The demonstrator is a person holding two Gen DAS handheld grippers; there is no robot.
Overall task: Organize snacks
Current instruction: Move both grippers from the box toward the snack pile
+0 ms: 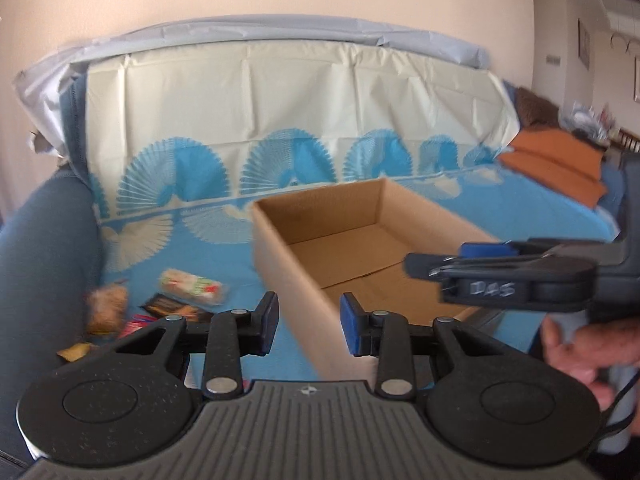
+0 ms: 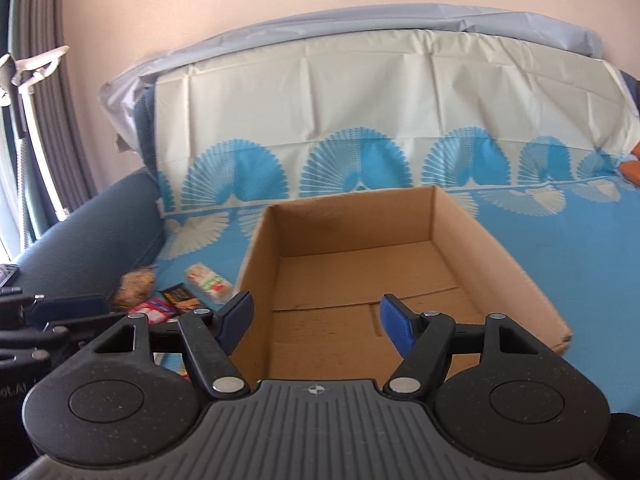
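Note:
An open cardboard box stands empty on a blue patterned cloth. Left of it lies a small heap of snacks: a clear-wrapped packet, a brown bag, a dark bar and a pink packet. My left gripper hovers near the box's near left corner, its jaws partly apart with nothing between them. Over the box's near end, my right gripper is open and empty.
The blue and cream cloth covers a sofa seat and backrest. A dark blue armrest rises left of the snacks. Orange cushions lie at the far right. A person's hand holds the right gripper. Grey curtains hang at the left.

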